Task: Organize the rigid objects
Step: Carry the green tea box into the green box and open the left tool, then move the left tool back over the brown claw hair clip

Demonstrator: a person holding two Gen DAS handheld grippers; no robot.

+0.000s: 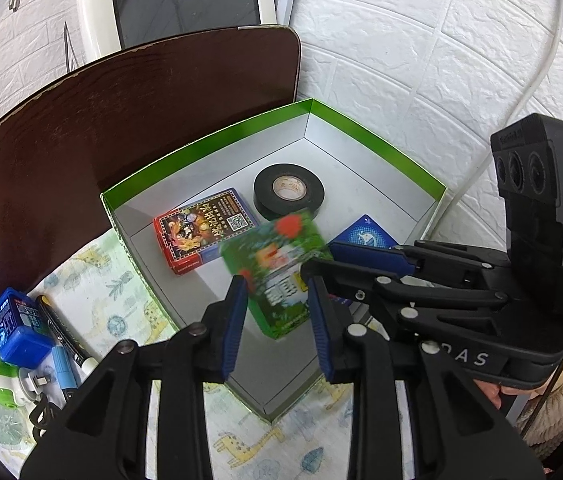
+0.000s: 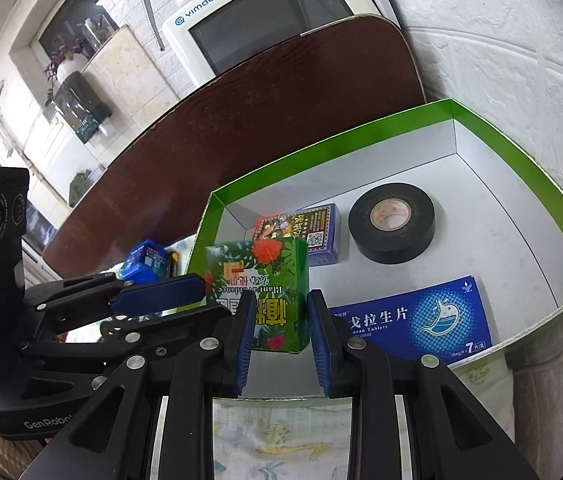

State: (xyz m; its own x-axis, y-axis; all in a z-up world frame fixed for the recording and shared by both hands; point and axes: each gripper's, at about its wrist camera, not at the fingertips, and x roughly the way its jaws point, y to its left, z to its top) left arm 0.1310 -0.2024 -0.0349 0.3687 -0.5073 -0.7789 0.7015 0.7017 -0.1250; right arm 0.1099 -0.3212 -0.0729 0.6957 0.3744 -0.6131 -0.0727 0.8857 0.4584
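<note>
Right tool clenched on the green carton, upright inside the green-rimmed tray, in front of the tape roll. Looks light, stiff, glossy: pinch the flat sides. Left tool beside the carton; whether it grips, I cannot tell.

A green leaf-printed carton stands upright, tilted, inside the green-rimmed tray, near a card deck, black tape roll (lying flat) and blue tablet box.
</note>
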